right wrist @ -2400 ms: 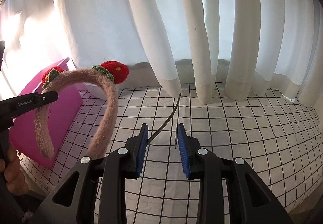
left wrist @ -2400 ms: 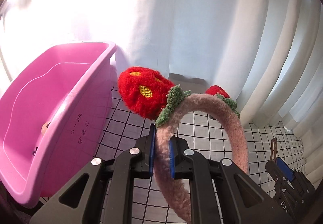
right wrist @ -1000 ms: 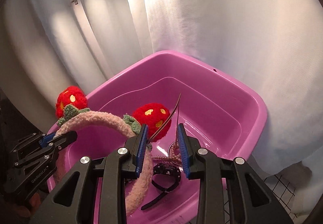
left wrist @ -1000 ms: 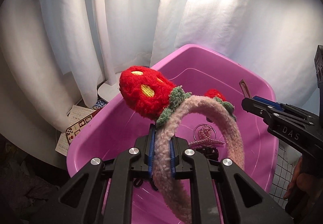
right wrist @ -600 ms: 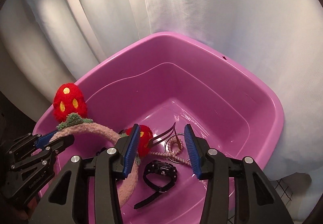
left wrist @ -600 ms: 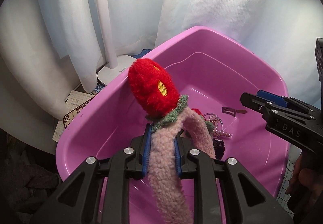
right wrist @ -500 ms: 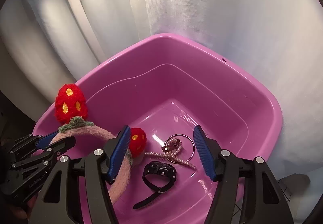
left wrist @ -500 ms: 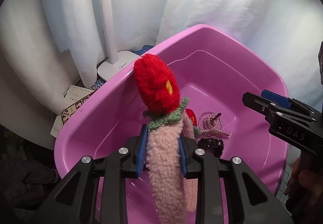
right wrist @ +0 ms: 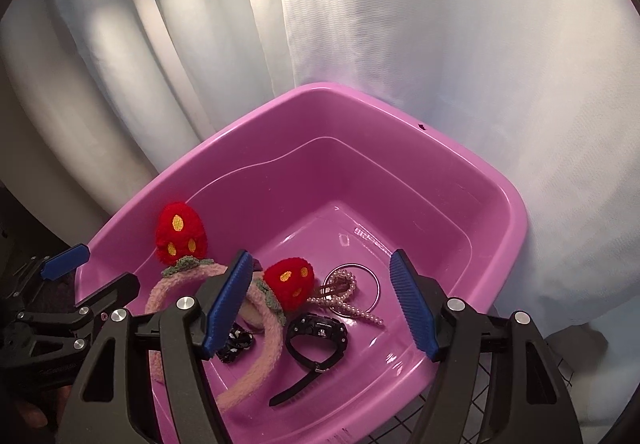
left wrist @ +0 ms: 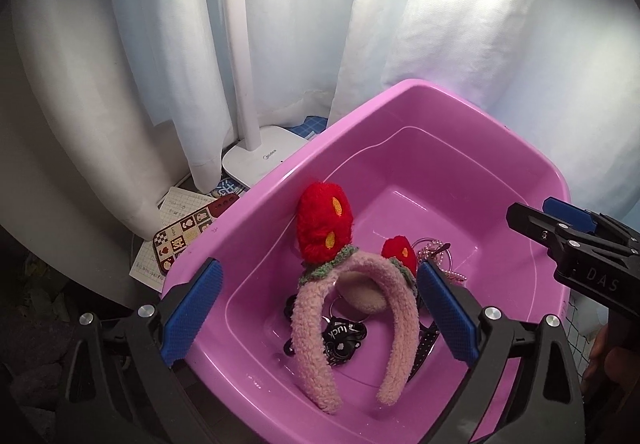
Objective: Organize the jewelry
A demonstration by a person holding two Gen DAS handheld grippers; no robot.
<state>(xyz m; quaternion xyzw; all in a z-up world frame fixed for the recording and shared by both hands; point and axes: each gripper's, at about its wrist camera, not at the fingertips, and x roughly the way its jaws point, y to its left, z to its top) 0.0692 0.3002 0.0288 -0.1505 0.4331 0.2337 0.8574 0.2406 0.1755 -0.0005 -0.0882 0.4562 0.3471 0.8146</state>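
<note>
The left hand-held gripper (left wrist: 318,314) hangs over the pink tub (left wrist: 472,124), and its jaws are opening wide; the fluffy pink headband (left wrist: 352,320) lies down in the tub between the two blue pads (left wrist: 192,308), but the pads do not touch it; the headband has two red strawberries (left wrist: 324,224) on top, one big near the left wall of the tub and one small to its right; under the headband lie a round tan puff (left wrist: 362,290) and a black tag (left wrist: 340,334); the right hand-held gripper (right wrist: 320,308) hangs over the same tub with its jaws opening too, and it holds nothing; below it in the tub are a black watch (right wrist: 318,332), a string of pearls (right wrist: 348,298), a thin silver ring (right wrist: 374,276) and a small brown hair clip (right wrist: 334,287) lying on the pearls; white curtains (right wrist: 400,24) hang behind the tub; a white lamp base (left wrist: 260,160) and some cards (left wrist: 184,232) sit on the far left outside the tub.
</note>
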